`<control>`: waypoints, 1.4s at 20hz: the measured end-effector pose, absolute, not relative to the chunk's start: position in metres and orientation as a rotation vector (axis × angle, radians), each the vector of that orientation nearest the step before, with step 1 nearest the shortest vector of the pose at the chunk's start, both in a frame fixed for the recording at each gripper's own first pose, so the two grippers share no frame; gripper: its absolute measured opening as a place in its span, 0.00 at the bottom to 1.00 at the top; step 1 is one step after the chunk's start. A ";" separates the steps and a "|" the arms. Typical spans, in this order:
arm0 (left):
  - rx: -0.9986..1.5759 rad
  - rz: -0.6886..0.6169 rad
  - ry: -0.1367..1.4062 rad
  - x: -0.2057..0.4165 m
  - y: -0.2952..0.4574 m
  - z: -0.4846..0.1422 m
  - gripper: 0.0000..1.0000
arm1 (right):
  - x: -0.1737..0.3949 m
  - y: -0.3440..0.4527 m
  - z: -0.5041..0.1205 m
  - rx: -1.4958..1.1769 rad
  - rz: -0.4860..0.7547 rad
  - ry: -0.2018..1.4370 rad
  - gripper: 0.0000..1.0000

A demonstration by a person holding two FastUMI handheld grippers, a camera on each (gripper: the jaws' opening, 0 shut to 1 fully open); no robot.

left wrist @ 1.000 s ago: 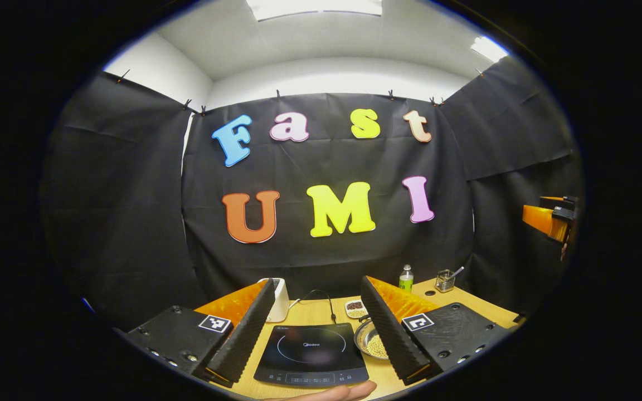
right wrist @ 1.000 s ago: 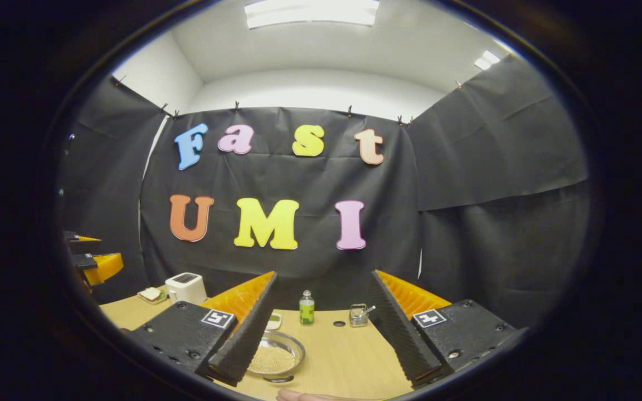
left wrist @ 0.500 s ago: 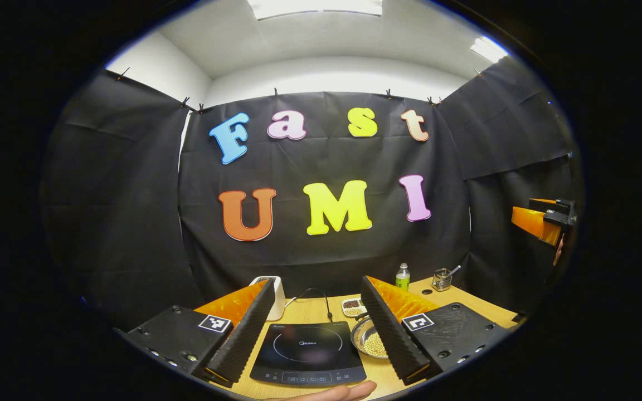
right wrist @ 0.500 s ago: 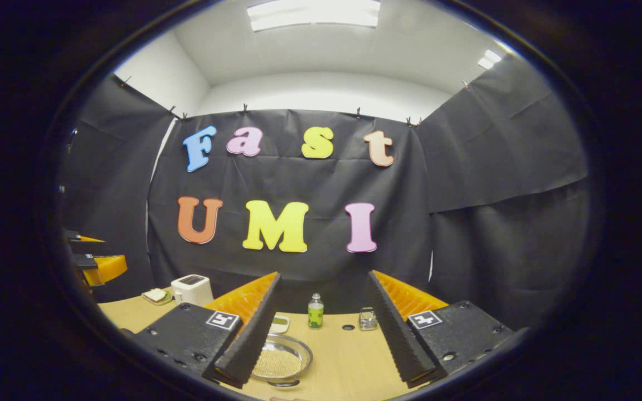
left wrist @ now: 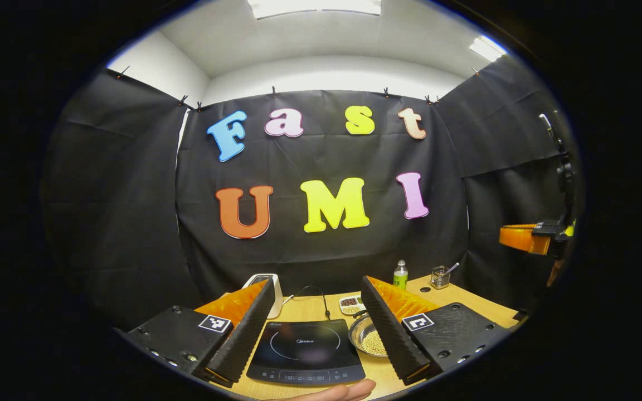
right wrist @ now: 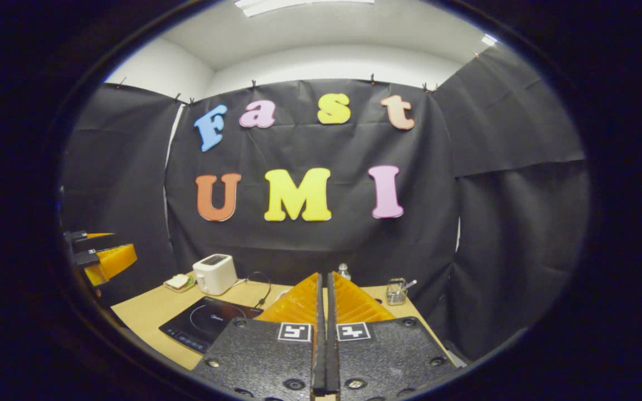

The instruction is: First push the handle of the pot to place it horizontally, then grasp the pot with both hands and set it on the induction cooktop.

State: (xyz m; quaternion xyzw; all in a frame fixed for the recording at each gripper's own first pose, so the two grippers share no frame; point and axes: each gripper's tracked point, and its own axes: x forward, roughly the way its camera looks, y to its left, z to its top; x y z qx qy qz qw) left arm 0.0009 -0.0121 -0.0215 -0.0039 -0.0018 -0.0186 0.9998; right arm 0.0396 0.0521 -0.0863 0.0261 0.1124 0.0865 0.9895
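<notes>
We've got the wooden table [left wrist: 321, 309] stretching across the booth. The black induction cooktop [left wrist: 305, 352] lies flat on it, right in the gap between the left gripper [left wrist: 317, 281] fingers and close in front of them. That claw is spread wide with nothing in it. From the right gripper view, the cooktop [right wrist: 204, 328] sits low and off to the left of the right gripper [right wrist: 324, 275], well clear of it. That claw's two fingers are pressed flat together with nothing between them.

Next down in size:
- The white toaster [left wrist: 273, 289] stands at the back behind the cooktop.
- A metal bowl [left wrist: 370, 341] of pale beans sits just beside the cooktop's right edge, partly behind the left claw's right finger.
- A green-labelled bottle [left wrist: 400, 274] and a small metal cup [left wrist: 439, 277] with a utensil in it are near the far wall.
- A little dish [left wrist: 350, 304] is behind the bowl.

What changed: half a second ago the right claw was spread wide over the bowl, and now it's fully closed. Its view has swung so that the cooktop and toaster [right wrist: 214, 273] show on its left. The left claw looks about the same as before. In its view, the other gripper [left wrist: 521, 236] at the right edge sits a bit lower.
</notes>
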 end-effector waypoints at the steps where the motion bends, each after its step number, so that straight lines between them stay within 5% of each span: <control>1: -0.006 -0.035 -0.003 0.001 -0.011 -0.024 0.95 | 0.043 0.053 -0.095 0.048 0.172 0.251 0.01; 16: 0.015 0.014 -0.014 -0.021 -0.006 -0.031 0.95 | 0.033 0.111 -0.308 0.052 0.339 0.921 0.04; 28: 0.016 0.009 -0.001 -0.047 -0.014 -0.035 0.95 | 0.011 0.136 -0.390 0.056 0.440 1.147 0.04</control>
